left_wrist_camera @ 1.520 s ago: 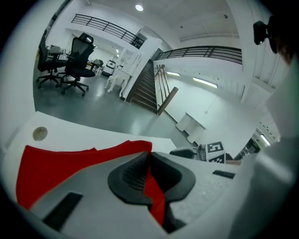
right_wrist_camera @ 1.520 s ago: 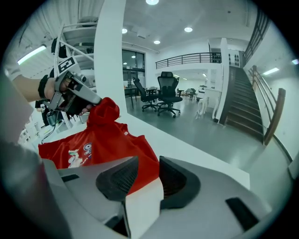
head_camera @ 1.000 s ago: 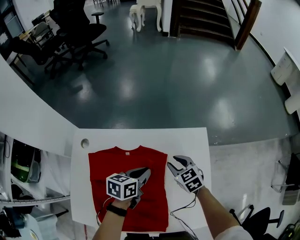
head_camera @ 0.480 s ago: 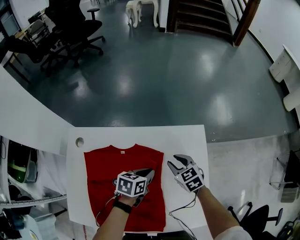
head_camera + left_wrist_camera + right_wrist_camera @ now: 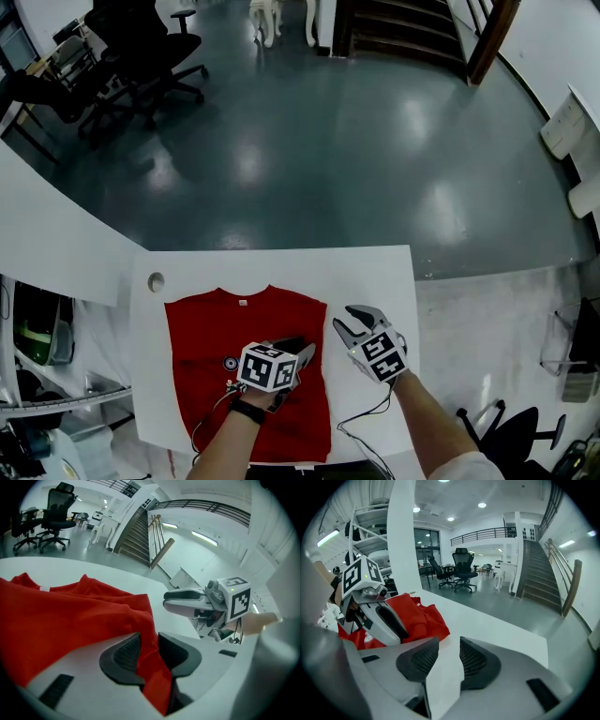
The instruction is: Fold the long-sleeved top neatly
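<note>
Head view. Red long-sleeved top (image 5: 202, 361) spread on the white bench (image 5: 370, 272), filling the left and middle part, collar toward the far edge, hem at the near edge; long axis running from far edge to near edge. Sleeves seemingly folded in already, though too small here to be sure. Left gripper (image 5: 302, 351) down on the garment's right side, about halfway along it. Right gripper (image 5: 349, 324) over bare bench just beside that same right side, apart from the cloth. Top therefore lying to the left of the right gripper, with the left hand clearly the nearer.

Left gripper view. Jaws just been opening, now standing a little apart, a fold of red fabric (image 5: 70, 620) running up between the pads (image 5: 126, 651) but no longer pinched. Fabric bunched in soft ridges along the edge nearest the other gripper.

Right gripper view. Jaws parted to a moderate gap, nothing between them but white bench; holding nothing, touching nothing. Red cloth (image 5: 424, 618) off to the left of the jaws, short of them.

Judging by this, likely a release of the fold just laid, with the next grip to be taken along the long right side.
</note>
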